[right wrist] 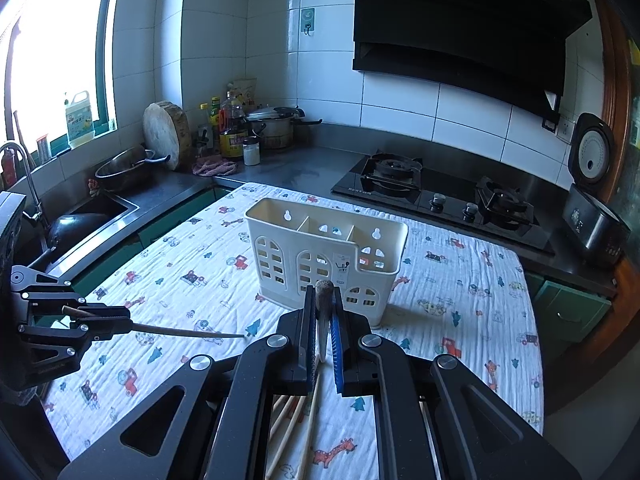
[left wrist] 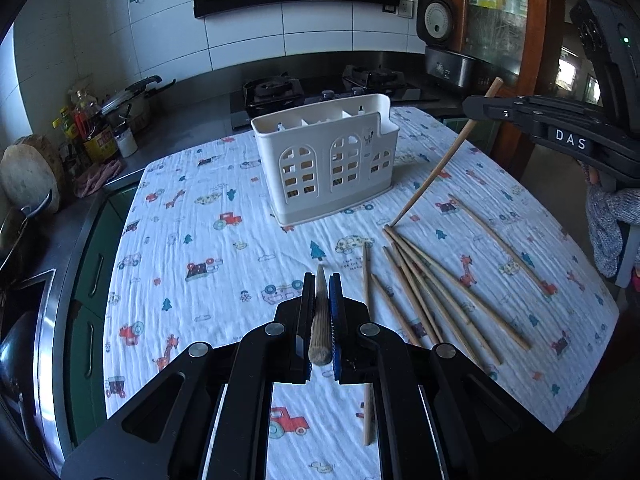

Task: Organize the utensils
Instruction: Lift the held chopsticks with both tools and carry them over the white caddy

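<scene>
Meanwhile, on a cartoon-print cloth (left wrist: pixel 192 216), a white slotted holder (left wrist: pixel 326 162) stands upright, well apart from loose chopsticks (left wrist: pixel 436 284) fanned beside it. Each gripper is clamped on one stick — the left gripper (left wrist: pixel 321 284) on a chopstick (left wrist: pixel 320 320) lying along its fingers, tip toward the holder; the right gripper (right wrist: pixel 322 300) on a chopstick (left wrist: pixel 440 164) held steeply, tip down at the cloth. Misaligned, either long stick could catch the rim and tip the light holder.
</scene>
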{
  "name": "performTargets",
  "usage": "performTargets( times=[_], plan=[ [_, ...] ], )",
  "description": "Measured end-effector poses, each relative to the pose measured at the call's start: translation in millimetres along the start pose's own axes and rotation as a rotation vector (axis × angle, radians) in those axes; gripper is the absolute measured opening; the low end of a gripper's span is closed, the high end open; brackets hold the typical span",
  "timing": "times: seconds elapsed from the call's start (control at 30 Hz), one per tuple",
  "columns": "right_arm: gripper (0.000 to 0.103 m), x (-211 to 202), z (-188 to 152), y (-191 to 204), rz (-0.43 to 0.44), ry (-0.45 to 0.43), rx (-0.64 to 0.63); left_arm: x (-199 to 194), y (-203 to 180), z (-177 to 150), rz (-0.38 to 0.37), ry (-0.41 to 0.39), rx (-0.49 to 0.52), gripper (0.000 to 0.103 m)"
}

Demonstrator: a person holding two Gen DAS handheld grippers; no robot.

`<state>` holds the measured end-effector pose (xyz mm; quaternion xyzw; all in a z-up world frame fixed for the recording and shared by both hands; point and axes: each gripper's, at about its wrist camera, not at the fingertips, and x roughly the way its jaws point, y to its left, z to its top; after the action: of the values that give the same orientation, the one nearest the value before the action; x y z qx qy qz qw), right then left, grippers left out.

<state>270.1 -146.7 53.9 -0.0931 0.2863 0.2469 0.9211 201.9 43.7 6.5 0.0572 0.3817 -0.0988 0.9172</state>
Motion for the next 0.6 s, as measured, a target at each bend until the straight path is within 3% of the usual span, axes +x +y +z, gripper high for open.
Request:
performTargets(
  times=[0.23,0.6],
  plan=[
    [0.007,-15.8,42.7,-14.8,0.000,-0.022,0.003,-16.0,3.2,32.2,-0.023,-0.064,-0.004,0.006],
    [0.007,-30.7,129.8,-42.1,-0.082,-0.069,-0.004,-54.7,13.2,115.9,-0.050,-0.223,-0.018,0.006]
  ],
)
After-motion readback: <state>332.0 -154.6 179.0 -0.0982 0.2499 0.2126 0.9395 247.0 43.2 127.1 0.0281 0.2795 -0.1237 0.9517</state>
